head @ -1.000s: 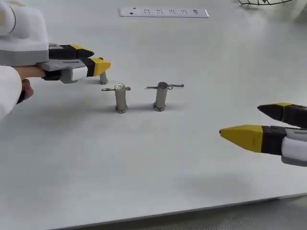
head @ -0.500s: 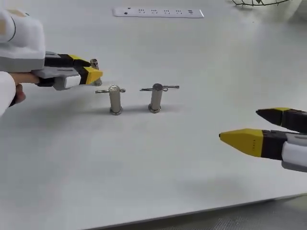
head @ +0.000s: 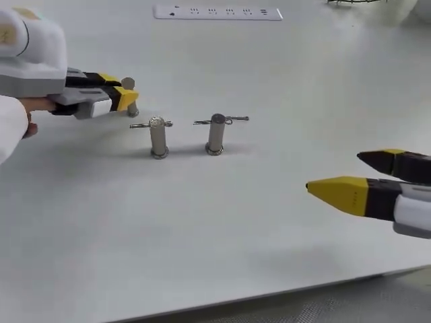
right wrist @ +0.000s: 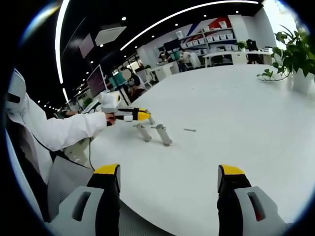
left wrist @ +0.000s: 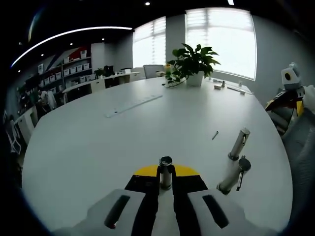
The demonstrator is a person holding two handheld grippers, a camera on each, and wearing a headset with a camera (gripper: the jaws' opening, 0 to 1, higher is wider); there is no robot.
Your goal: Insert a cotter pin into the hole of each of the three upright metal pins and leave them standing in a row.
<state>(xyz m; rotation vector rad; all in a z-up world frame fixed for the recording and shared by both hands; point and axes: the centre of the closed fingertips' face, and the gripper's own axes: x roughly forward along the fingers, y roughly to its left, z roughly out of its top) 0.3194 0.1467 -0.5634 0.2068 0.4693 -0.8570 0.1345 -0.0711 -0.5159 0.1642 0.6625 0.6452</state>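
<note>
Three pins, two fitted

Your left gripper is clamped on a bare steel pin, upright on the table. Beside it stand two pins with cotter pins through their tops; a loose cotter pin lies beyond. Your right gripper hangs with jaws apart. The power strip carries print too small to read.

Head view bright and even, only faint soft shadows on the pale counter, detail slightly soft; both gripper views bend strongly toward their edges; windows blown out white; ceiling strip light glares
</note>
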